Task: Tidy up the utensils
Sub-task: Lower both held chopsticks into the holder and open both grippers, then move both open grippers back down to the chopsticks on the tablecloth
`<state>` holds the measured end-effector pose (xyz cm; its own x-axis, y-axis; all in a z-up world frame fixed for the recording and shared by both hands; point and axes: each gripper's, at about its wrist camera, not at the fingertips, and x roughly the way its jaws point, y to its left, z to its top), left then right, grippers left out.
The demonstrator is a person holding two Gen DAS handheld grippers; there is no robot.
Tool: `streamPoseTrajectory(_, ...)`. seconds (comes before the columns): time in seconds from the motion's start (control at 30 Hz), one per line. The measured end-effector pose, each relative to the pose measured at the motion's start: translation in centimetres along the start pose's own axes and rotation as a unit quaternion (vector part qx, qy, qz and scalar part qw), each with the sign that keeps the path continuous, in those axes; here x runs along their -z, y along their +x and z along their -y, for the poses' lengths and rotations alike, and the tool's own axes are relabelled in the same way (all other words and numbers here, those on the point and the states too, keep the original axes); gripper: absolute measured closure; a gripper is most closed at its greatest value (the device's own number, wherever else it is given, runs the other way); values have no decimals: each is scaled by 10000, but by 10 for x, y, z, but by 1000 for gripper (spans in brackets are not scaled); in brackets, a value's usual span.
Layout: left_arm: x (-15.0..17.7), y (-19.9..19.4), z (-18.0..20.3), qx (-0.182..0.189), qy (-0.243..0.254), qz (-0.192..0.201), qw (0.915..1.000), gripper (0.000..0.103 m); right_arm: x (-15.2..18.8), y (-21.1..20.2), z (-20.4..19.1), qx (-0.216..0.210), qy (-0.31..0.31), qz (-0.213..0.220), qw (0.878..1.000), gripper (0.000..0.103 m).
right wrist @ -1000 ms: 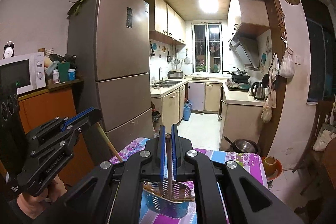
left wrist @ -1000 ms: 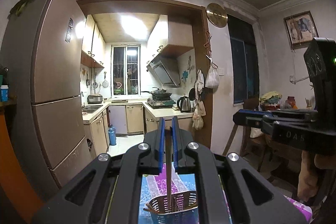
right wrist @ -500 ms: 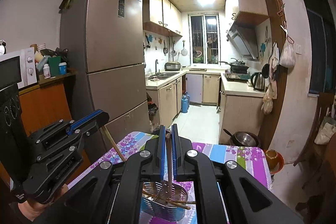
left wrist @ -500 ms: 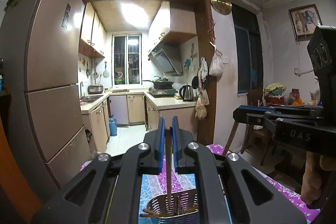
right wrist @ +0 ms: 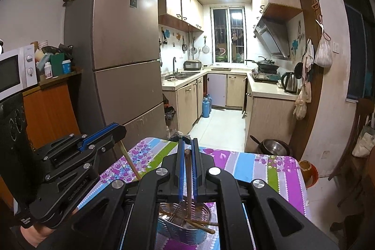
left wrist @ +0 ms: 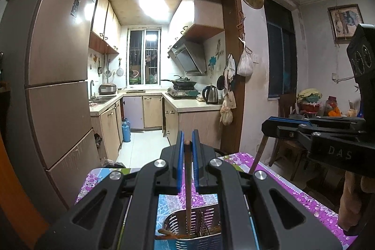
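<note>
Chopsticks: one thin wooden stick (left wrist: 188, 182) pinched in my left tongs (left wrist: 187, 144), another (right wrist: 188, 179) in my right tongs (right wrist: 186, 147), both clamped tight, tips over the metal holder (right wrist: 185, 229) at frame bottom on the tabletop (right wrist: 257, 168). Some sticks already inside; these 2 not yet dropped.

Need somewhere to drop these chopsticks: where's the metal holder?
The metal holder stands on the floral tablecloth, bottom centre of both wrist views, just below the closed grippers.

The right tongs (right wrist: 187, 156) clamp a dark chopstick (right wrist: 188, 179) upright over the metal utensil holder (right wrist: 187, 230).
</note>
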<state>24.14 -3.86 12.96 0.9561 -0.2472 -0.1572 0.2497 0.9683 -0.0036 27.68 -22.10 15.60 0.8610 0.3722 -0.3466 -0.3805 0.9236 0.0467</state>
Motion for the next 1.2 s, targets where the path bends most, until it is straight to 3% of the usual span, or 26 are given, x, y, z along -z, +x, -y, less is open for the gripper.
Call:
streamPoseTrajectory(0.3, 0, 3, 1, -1, 2, -47, 10000, 96, 6, 3, 2, 5, 31, -6, 10000, 96)
streamPoseTrajectory(0.5, -1, -2, 0, 19, -24, 17, 10000, 79, 3, -5, 1, 15, -10, 100, 9999, 94)
streamPoseTrajectory(0.7, -11, -20, 0, 31, -59, 209, 9998, 62, -2, -30, -9, -39, -53, 351, 9994, 82)
streamPoseTrajectory(0.93, -18, -84, -2, 14, -3, 582, 9983, 39, 0, -93, -27, -220, -70, 840, 9962, 65)
streamPoseTrajectory(1.03, -1, -129, -5, -62, 180, 652, 9977, 32, 20, -135, -40, -297, -144, 1082, 9936, 55)
streamPoseTrajectory(1.13, 37, -175, -11, -27, 237, 573, 9981, 29, 68, -176, -50, -451, -104, 1212, 9915, 53)
streamPoseTrajectory(1.2, 69, -197, -14, -23, 256, 425, 9988, 29, 118, -194, -59, -455, -12, 1140, 9924, 53)
